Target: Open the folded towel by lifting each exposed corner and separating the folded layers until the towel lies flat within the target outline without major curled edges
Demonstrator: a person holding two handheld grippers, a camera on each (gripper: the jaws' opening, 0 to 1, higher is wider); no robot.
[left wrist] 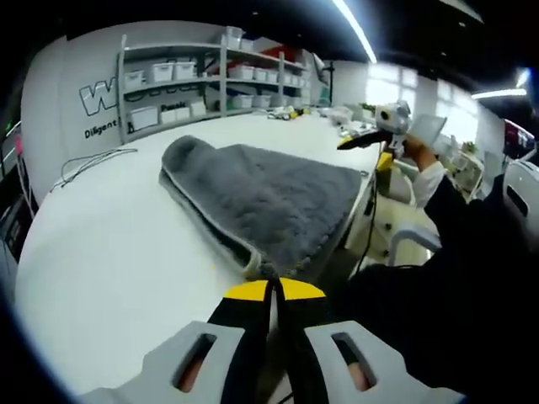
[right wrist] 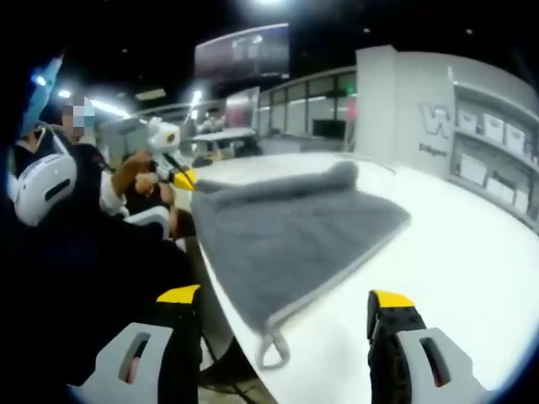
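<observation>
In the left gripper view, my left gripper [left wrist: 271, 290] has its fingers closed on the near corner of the grey towel [left wrist: 269, 198], which lies folded on the white desk [left wrist: 109, 252] at the desk's edge. In the right gripper view, my right gripper [right wrist: 286, 303] has its fingers wide apart and holds nothing; the towel [right wrist: 286, 231] lies along the desk [right wrist: 455, 252] edge, its loop hanging over.
</observation>
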